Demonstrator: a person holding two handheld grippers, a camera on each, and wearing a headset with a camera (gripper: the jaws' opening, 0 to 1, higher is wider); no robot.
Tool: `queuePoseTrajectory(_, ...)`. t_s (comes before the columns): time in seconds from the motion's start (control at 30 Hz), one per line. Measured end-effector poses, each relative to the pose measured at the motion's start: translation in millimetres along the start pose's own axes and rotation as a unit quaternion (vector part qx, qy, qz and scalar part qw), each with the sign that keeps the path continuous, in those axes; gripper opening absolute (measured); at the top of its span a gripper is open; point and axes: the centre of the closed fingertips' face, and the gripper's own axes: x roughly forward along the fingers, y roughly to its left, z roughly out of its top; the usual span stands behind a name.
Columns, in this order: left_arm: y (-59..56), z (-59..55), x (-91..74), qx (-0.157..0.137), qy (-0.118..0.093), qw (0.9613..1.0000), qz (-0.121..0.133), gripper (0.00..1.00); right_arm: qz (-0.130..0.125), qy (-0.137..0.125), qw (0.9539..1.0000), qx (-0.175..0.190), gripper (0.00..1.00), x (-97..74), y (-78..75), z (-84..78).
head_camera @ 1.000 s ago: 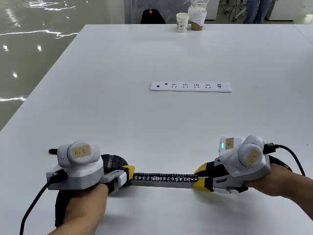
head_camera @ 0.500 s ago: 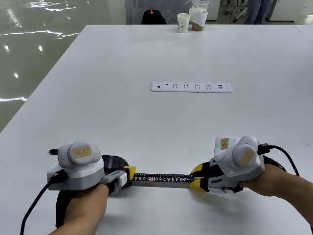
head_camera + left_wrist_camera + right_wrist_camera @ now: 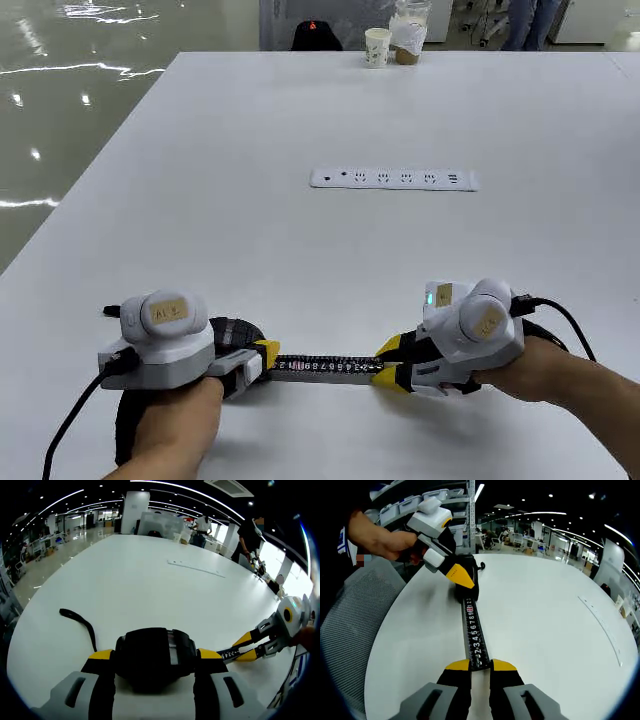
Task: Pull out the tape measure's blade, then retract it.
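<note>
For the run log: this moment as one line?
left gripper: shut on black round tape measure case | right gripper: shut on black numbered blade | blade: drawn out over white table

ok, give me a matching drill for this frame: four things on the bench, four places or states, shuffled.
Things:
1. tape measure case
2. blade
3. power strip
4. paper cup

Places or states:
A. at the far edge of the table
B. pulled out, end pinched by the right gripper
C. lying flat mid-table
D. clamped in the left gripper

Pairs: 1-D, 2-B, 3-C, 4-A
</note>
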Motion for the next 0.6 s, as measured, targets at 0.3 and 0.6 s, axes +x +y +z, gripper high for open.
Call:
queuePoseTrajectory(0.3,0.5,0.1,0.7,-0.001,0.001,1.0000,-0.001,0.58,0.000,-0.004,1.0000,-0.001,0.10,6.9,0.4,6.1)
queuePoseTrajectory(0.6,0.3,0.1,0.3,-0.002,0.001,1.0000,-0.002,0.58,0.001,-0.007,1.0000,-0.003,0.10,12.6,1.6,12.3)
